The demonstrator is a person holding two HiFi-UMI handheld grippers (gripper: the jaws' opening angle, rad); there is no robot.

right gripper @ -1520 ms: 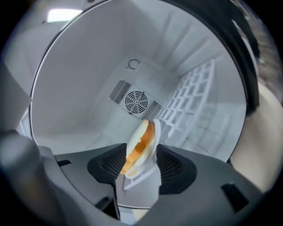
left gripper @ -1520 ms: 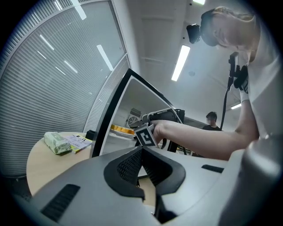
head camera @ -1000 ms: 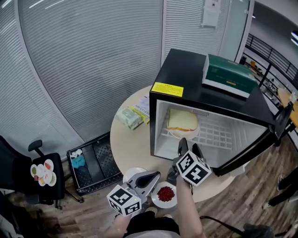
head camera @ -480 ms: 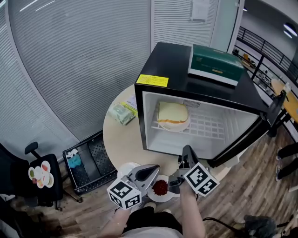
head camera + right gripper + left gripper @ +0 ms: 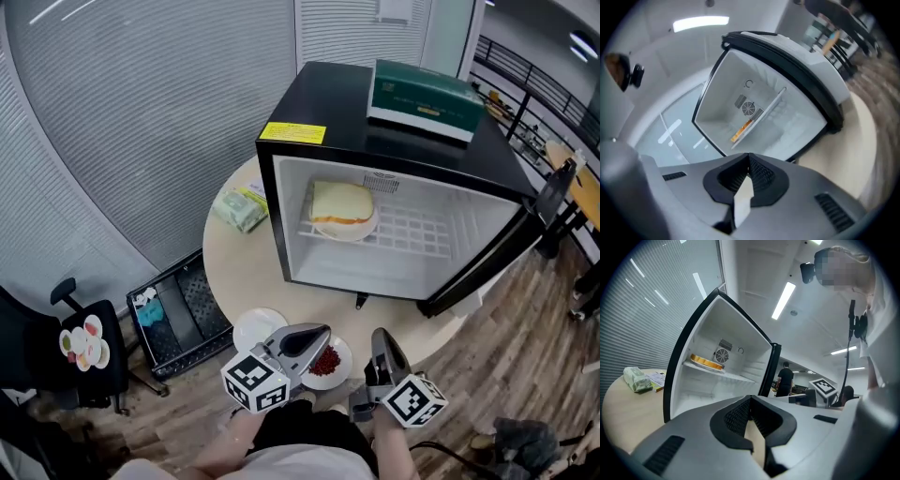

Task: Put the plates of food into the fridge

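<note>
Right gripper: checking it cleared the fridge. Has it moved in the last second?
Yes. The right gripper has drawn back from the fridge opening to the table's near edge, its jaws just closed on nothing.

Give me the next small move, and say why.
Probably open the left claw and ease it onto the rim of the red-food plate. That plate sits on the table, the claw is shut and empty beside it, and the fridge stands open with shelf room next to the sandwich plate.
</note>
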